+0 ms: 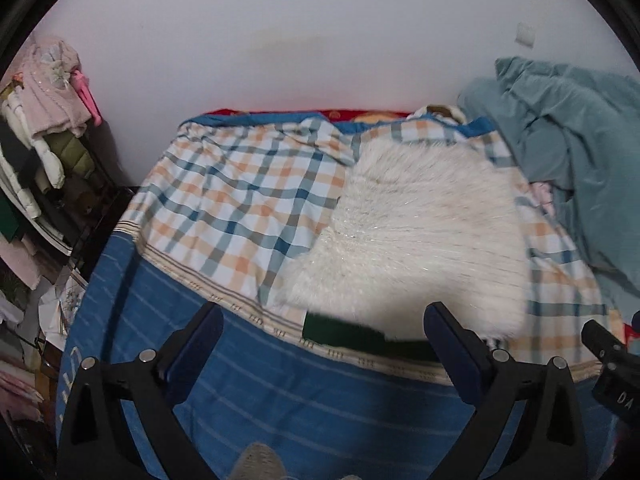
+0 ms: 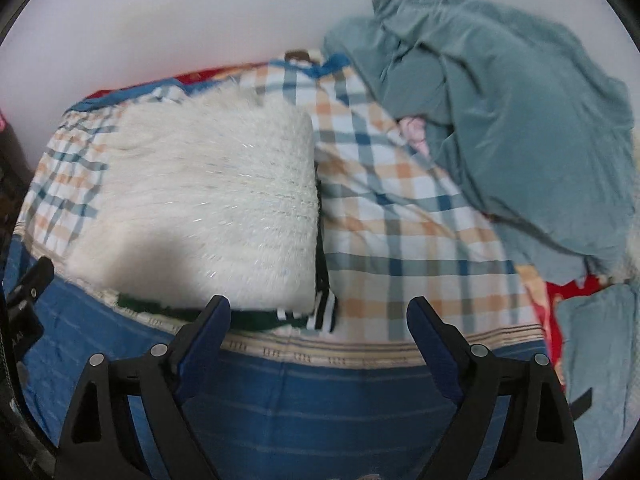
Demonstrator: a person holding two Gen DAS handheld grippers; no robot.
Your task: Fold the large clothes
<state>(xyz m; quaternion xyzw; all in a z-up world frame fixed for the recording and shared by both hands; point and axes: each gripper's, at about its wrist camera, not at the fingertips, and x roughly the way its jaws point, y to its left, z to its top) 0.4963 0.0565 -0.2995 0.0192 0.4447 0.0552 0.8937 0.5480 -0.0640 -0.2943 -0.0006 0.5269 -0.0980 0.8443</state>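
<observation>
A folded white fluffy garment [image 1: 412, 240] lies on the plaid sheet [image 1: 240, 200] of the bed, on top of a dark green garment [image 1: 344, 332] with a black-and-white striped edge [image 2: 324, 312]. The white garment also shows in the right wrist view [image 2: 200, 208]. My left gripper [image 1: 324, 328] is open and empty, held just in front of the stack's near edge. My right gripper [image 2: 320, 320] is open and empty, near the stack's front right corner. The right gripper's body [image 1: 612, 368] shows at the right edge of the left wrist view.
A crumpled teal-grey quilt [image 2: 512, 128] is heaped at the right of the bed, with a small pink item [image 2: 416, 130] beside it. A blue striped cover [image 2: 304, 404] lies along the near edge. A cluttered rack of clothes [image 1: 48, 128] stands at the left. A white wall [image 1: 280, 32] is behind.
</observation>
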